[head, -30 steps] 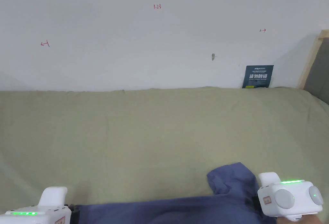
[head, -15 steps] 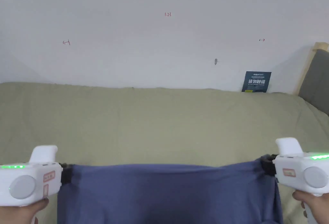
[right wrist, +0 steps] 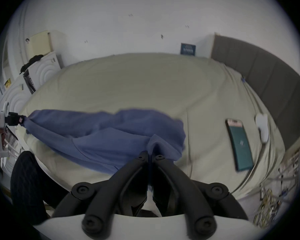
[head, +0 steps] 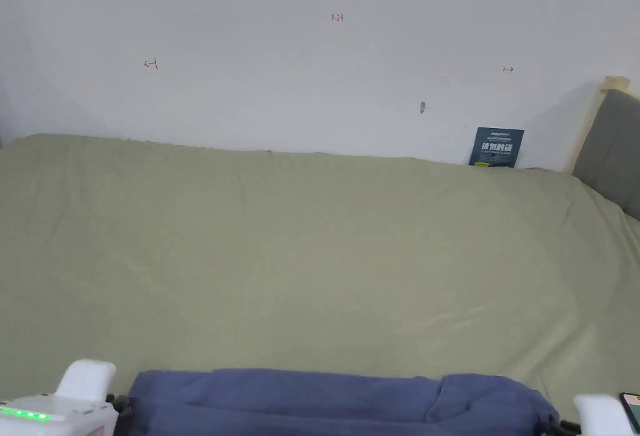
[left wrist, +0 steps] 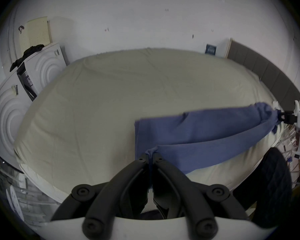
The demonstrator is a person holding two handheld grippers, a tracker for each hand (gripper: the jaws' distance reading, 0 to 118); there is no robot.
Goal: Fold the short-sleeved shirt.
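The left gripper (left wrist: 150,159) and the right gripper (right wrist: 150,154) each pinch one end of the blue shirt (head: 325,400).

In both gripper views the two jaws are closed together with a small fold of blue cloth pressed between them. The shirt hangs stretched between the two grippers, along the near edge of the bed (head: 312,250) with the pale green sheet, and part of it lies on the sheet. In the right gripper view a dark green phone (right wrist: 239,144) lies on the sheet to the right of the shirt, well apart from it, and a white object (right wrist: 262,128) lies just beyond it. A grey headboard (right wrist: 267,70) stands at that side.
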